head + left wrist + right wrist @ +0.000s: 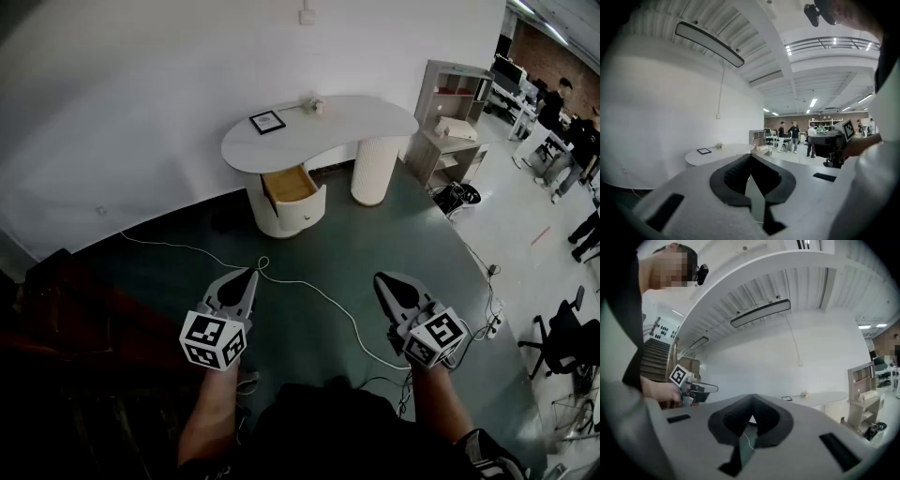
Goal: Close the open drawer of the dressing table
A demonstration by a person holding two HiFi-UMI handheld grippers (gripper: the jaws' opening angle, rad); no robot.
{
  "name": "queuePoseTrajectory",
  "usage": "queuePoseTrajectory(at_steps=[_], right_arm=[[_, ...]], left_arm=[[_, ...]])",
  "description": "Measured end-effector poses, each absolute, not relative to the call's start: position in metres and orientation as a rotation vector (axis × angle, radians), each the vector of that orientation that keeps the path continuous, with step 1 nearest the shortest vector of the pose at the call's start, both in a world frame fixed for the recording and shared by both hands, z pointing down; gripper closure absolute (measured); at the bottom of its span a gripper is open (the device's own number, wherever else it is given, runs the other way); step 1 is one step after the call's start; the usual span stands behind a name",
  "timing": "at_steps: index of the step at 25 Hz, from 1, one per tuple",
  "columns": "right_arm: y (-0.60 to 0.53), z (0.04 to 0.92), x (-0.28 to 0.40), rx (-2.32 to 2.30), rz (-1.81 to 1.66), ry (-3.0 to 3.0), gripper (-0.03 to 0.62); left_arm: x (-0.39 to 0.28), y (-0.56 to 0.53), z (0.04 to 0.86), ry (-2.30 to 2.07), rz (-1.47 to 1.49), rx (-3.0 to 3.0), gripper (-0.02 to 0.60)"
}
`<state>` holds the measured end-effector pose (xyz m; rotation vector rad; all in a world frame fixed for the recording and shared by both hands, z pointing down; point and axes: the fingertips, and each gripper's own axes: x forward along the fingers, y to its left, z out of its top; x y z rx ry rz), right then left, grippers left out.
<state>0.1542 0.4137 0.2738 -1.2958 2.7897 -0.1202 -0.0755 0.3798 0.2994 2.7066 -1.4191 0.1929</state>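
The white dressing table [328, 127] stands by the far wall, a good way ahead of me. Its drawer [289, 185] is pulled out toward me from the rounded left pedestal, and its wooden inside shows. My left gripper [250, 275] and right gripper [381, 279] hover over the dark green floor, well short of the table. Both are shut with nothing between the jaws. The tabletop [719, 152] shows far off in the left gripper view, beyond the left gripper [750, 156]. In the right gripper view it [825, 398] is also distant, past the right gripper [752, 397].
A small framed picture [268, 121] and a small ornament [316, 105] rest on the tabletop. A white cable [319, 295] trails across the floor between the grippers. A shelf unit [452, 117] stands right of the table, an office chair [561, 339] at the right, stairs [56, 309] at the left.
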Motion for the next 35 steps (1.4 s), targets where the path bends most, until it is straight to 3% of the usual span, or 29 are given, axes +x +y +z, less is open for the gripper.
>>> queuePoseTrajectory(at_steps=[11, 21, 35], right_arm=[[0.408, 0.292, 0.219, -1.319, -0.086, 2.796, 0.591], [0.41, 0.326, 0.279, -1.282, -0.261, 2.79, 0.589], [0.306, 0.354, 0.249, -1.297, -0.406, 2.835, 0.589]], left_arm=[[-0.016, 0.37, 0.322, -1.371, 0.204, 2.691, 0.578], [0.047, 0.374, 0.345, -1.344, 0.256, 2.656, 0.578], [0.022, 0.261, 0.375, -1.303, 0.209, 2.598, 0.578]])
